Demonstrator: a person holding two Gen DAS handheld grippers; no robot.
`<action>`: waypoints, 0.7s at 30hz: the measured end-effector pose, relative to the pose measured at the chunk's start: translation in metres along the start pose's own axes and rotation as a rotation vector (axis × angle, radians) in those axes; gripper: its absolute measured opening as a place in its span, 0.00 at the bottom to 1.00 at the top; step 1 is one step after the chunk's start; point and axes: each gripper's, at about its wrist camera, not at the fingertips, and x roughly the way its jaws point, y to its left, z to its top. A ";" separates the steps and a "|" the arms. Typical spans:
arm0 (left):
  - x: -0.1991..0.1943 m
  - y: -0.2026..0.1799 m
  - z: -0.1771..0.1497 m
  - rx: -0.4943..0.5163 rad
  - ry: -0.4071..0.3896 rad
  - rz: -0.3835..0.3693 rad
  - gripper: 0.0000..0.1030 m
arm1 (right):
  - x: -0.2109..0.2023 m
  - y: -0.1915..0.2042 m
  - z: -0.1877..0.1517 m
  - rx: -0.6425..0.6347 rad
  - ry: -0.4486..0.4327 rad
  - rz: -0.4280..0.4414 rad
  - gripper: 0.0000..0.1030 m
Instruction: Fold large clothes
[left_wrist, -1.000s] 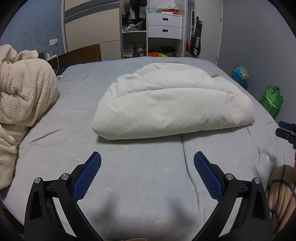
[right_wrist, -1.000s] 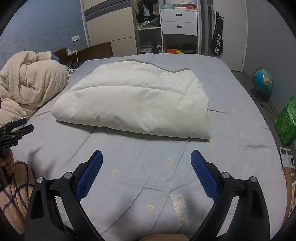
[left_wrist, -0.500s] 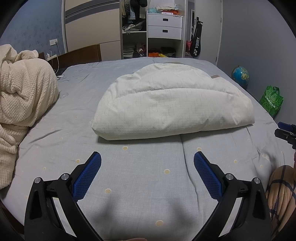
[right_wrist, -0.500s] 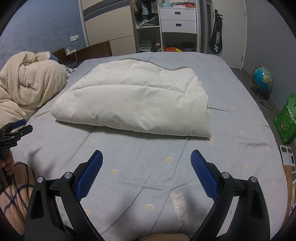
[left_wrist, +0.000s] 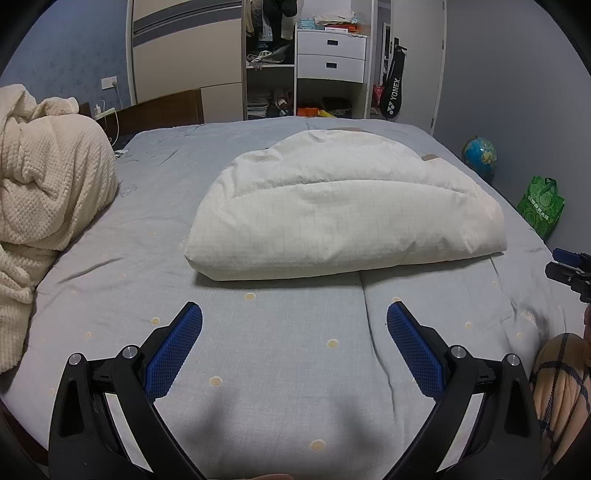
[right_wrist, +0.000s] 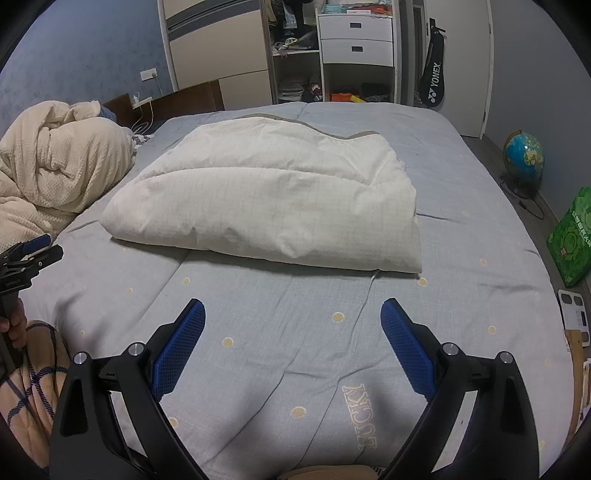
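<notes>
We hold the left claw (left_wrist: 294, 314) and right claw (right_wrist: 293, 312) wide over the bed (left_wrist: 280, 369), near the folded white quilt (left_wrist: 343, 218).

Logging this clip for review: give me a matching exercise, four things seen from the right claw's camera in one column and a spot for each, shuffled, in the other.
Things:
1. folded white grid-patterned quilt
2. crumpled cream waffle-knit blanket
3. blue globe
4. green printed shopping bag

Places:
A. on the floor to the right of the bed, nearer the camera
B. heaped at the left edge of the bed
C. on the floor to the right of the bed, farther back
D. lying mid-bed on the grey dotted bedsheet

Pairs: 1-D, 2-B, 3-C, 4-A
</notes>
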 end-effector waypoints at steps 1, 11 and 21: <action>0.000 0.000 0.000 0.000 0.000 0.000 0.94 | 0.000 0.000 0.000 0.000 0.000 0.000 0.89; -0.002 -0.002 0.000 -0.005 -0.005 -0.001 0.94 | 0.000 0.000 0.000 0.001 -0.001 0.001 0.89; -0.002 -0.002 0.000 -0.006 -0.006 -0.001 0.94 | 0.000 0.000 0.000 0.001 0.000 0.001 0.89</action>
